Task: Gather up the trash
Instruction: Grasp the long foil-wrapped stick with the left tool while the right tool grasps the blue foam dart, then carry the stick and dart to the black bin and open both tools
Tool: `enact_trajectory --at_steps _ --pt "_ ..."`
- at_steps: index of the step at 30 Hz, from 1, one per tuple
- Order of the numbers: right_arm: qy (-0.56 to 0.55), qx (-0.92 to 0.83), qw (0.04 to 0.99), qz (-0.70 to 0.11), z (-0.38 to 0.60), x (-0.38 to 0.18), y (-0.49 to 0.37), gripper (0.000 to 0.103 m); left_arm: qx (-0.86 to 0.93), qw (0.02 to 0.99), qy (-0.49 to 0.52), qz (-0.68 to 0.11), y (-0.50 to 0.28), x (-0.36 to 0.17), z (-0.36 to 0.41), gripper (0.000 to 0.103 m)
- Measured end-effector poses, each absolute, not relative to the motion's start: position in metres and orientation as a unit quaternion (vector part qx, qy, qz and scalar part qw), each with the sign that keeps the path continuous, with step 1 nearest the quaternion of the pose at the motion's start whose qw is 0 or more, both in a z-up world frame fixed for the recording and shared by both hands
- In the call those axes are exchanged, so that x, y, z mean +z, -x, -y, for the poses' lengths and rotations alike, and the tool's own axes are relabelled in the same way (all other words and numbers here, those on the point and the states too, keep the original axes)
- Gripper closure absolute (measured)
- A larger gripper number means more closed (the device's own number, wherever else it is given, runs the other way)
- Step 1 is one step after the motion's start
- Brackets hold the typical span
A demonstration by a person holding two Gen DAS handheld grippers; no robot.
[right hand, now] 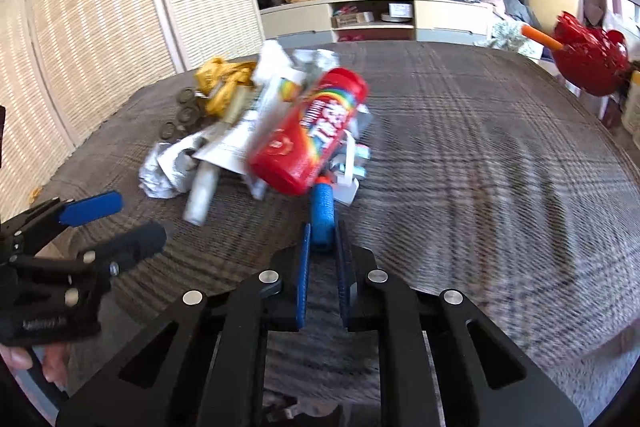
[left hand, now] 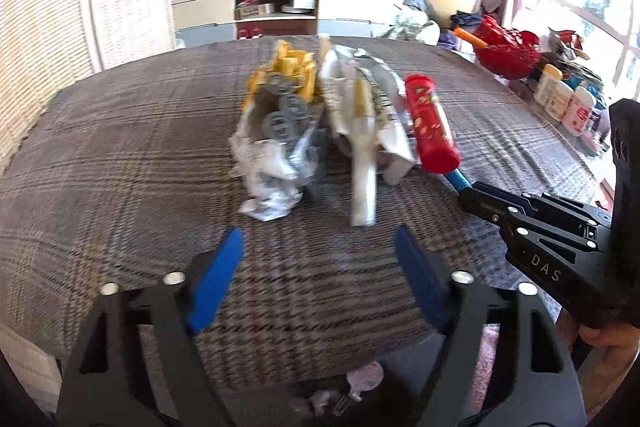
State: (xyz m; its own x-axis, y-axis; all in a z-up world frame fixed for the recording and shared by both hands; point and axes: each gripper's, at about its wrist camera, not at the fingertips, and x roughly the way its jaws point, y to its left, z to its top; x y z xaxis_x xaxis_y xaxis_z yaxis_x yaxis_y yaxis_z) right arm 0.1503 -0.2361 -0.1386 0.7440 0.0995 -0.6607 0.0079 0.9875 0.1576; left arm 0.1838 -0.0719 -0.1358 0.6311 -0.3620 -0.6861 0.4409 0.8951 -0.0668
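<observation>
A heap of trash lies on the plaid table (left hand: 120, 163): a yellow wrapper (left hand: 290, 67), grey round caps (left hand: 286, 115), crumpled white paper (left hand: 272, 183), a white tube (left hand: 362, 167) and silver-white packets (left hand: 360, 83). My right gripper (right hand: 322, 237) is shut on a blue foam stick (right hand: 323, 213) that carries a red snack can (right hand: 310, 131), held over the heap's right side; can (left hand: 430, 123) and stick (left hand: 456, 181) also show in the left wrist view. My left gripper (left hand: 318, 267) is open and empty, just short of the heap.
A red basket with an orange stick (left hand: 506, 49) and several white bottles (left hand: 560, 95) stand at the table's right edge. A TV cabinet (left hand: 280, 11) stands behind the table, a woven screen (left hand: 48, 27) at left. My left gripper also shows at left in the right wrist view (right hand: 120, 223).
</observation>
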Motion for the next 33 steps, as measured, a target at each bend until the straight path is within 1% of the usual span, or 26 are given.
enact_trajectory --at_steps 2,3,8,10,14,15,16,24,33 --pt "-0.078 0.019 0.931 -0.356 0.243 -0.138 -0.146 0.090 -0.238 0.899 -0.058 -0.364 -0.184 -0.136 0.080 0.044" --pt "-0.078 0.016 0.931 -0.356 0.245 -0.138 -0.144 0.090 -0.242 0.898 -0.060 -0.363 -0.185 -0.136 0.084 0.049" --pt "-0.083 0.016 0.930 -0.357 0.253 -0.138 -0.137 0.090 -0.249 0.893 -0.071 -0.367 -0.191 -0.144 0.098 0.061" --pt "-0.088 0.018 0.930 -0.357 0.256 -0.138 -0.135 0.090 -0.253 0.891 -0.073 -0.370 -0.196 -0.147 0.103 0.070" --pt "-0.095 0.021 0.930 -0.355 0.260 -0.139 -0.133 0.090 -0.252 0.890 -0.081 -0.371 -0.203 -0.152 0.110 0.082" --pt "-0.095 0.021 0.930 -0.355 0.260 -0.139 -0.133 0.090 -0.248 0.891 -0.087 -0.369 -0.203 -0.152 0.112 0.090" --pt "-0.095 0.022 0.930 -0.355 0.261 -0.138 -0.133 0.090 -0.247 0.892 -0.087 -0.369 -0.204 -0.151 0.112 0.092" --pt "-0.094 0.025 0.933 -0.347 0.256 -0.132 -0.120 0.090 -0.239 0.898 -0.085 -0.359 -0.179 -0.137 0.099 0.092" --pt "-0.084 0.043 0.941 -0.326 0.238 -0.109 -0.068 0.090 -0.236 0.907 -0.069 -0.342 -0.108 -0.115 0.075 0.092"
